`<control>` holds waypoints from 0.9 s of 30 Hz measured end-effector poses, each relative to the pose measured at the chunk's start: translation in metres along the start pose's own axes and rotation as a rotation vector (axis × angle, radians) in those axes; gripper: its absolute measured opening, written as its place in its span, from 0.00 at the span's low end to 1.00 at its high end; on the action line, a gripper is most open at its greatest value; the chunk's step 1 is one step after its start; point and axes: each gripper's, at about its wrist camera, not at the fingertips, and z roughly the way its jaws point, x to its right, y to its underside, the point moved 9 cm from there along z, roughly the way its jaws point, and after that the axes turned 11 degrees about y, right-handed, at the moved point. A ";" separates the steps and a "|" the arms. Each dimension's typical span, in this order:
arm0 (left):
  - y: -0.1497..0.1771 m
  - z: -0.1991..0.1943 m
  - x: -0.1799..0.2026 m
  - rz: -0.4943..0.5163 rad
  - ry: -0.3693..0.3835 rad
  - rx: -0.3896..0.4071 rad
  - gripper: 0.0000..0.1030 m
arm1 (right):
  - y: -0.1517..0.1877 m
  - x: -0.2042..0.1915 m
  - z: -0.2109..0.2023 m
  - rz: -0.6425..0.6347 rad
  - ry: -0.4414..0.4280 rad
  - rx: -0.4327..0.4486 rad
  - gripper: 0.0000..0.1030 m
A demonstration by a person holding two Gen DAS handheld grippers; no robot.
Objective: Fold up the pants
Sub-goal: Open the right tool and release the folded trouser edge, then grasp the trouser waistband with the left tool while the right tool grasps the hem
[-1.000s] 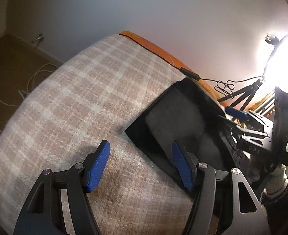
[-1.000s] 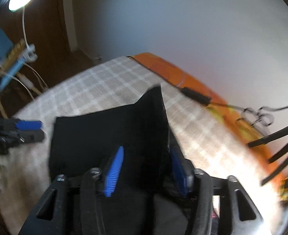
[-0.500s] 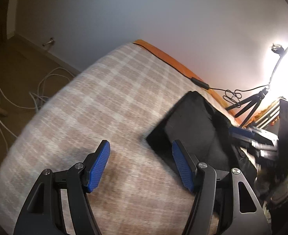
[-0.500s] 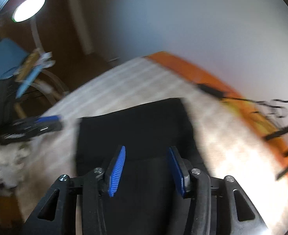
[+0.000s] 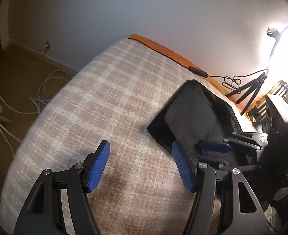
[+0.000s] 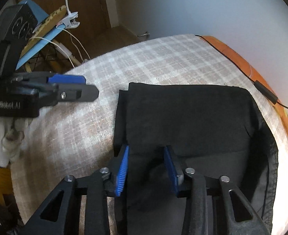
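The black pants (image 6: 187, 117) lie folded in a flat stack on the plaid blanket (image 6: 153, 58); they also show in the left wrist view (image 5: 191, 115) to the right. My right gripper (image 6: 146, 163) is open, its blue pads over the near edge of the folded pants, holding nothing. My left gripper (image 5: 141, 166) is open and empty over bare blanket (image 5: 104, 101), left of the pants. It shows from the side in the right wrist view (image 6: 73, 88). The right gripper shows in the left wrist view (image 5: 214, 148) over the pants.
An orange mattress edge (image 5: 163, 51) runs along the far side by the white wall, with a black cable and adapter (image 5: 197, 71) on it. A small tripod (image 5: 251, 90) and bright lamp stand at the right. White cables (image 5: 16, 105) lie on the floor at the left.
The raised flap of the pants has come down flat onto the stack. My right gripper has opened and let go of the fabric. My left gripper stayed open over the blanket.
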 end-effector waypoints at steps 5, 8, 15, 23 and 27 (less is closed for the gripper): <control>0.004 0.004 0.002 -0.020 0.027 -0.010 0.62 | -0.004 -0.001 -0.001 0.020 -0.019 0.003 0.01; 0.003 0.003 0.002 -0.033 0.039 0.000 0.62 | -0.006 -0.009 -0.004 0.052 -0.082 0.008 0.00; 0.003 0.009 0.002 -0.079 0.079 -0.017 0.62 | -0.009 -0.010 0.001 0.079 -0.128 -0.024 0.26; 0.000 0.033 0.024 -0.037 0.086 -0.031 0.62 | 0.004 0.039 -0.028 0.233 -0.135 -0.004 0.42; -0.006 0.041 0.027 -0.068 0.116 -0.003 0.62 | 0.021 0.063 -0.014 0.287 -0.111 -0.068 0.42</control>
